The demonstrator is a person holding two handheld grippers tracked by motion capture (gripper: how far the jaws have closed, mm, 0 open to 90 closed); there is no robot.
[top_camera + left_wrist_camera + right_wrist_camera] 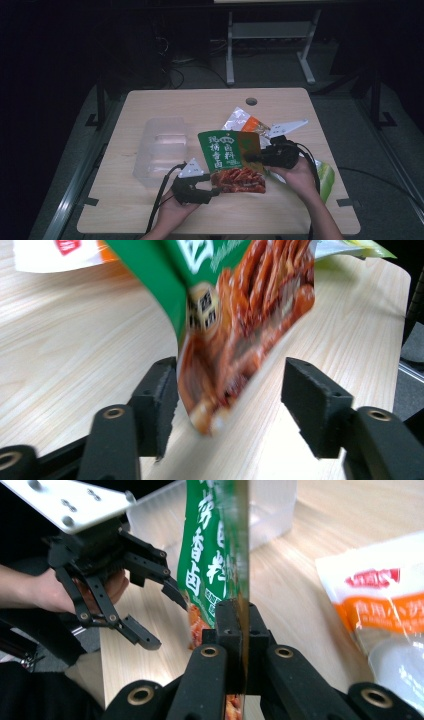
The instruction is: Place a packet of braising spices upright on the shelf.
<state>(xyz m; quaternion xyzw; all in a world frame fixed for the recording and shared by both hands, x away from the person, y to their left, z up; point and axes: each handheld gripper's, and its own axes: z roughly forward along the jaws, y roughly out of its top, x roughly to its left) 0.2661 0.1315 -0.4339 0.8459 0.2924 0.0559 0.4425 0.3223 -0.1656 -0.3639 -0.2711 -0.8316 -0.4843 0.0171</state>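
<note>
1. In the right gripper view my right gripper [239,617] is pinching the edge of the green snack bag [212,555], jaws pressed together on the thin foil at the lower middle of the frame.
2. In the left gripper view my left gripper [230,400] is standing with its jaws spread; the bag's lower corner [235,340] is hanging between the pads, just beside the left one, and I cannot tell whether it is touching.
3. In the high view the bag [230,150] is standing nearly upright at the middle of the frame, its red lower part low by the wooden table [200,102]; the right gripper [252,157] is gripping its right edge and the left gripper [212,190] is sitting at its lower left corner.
4. A clear plastic tray [162,147] is lying left of the bag.
5. An orange-and-white packet [245,122] is lying just behind the bag, toward the upper right.
6. A pale green packet [326,177] is showing at the right, beside my right hand [297,175].
</note>
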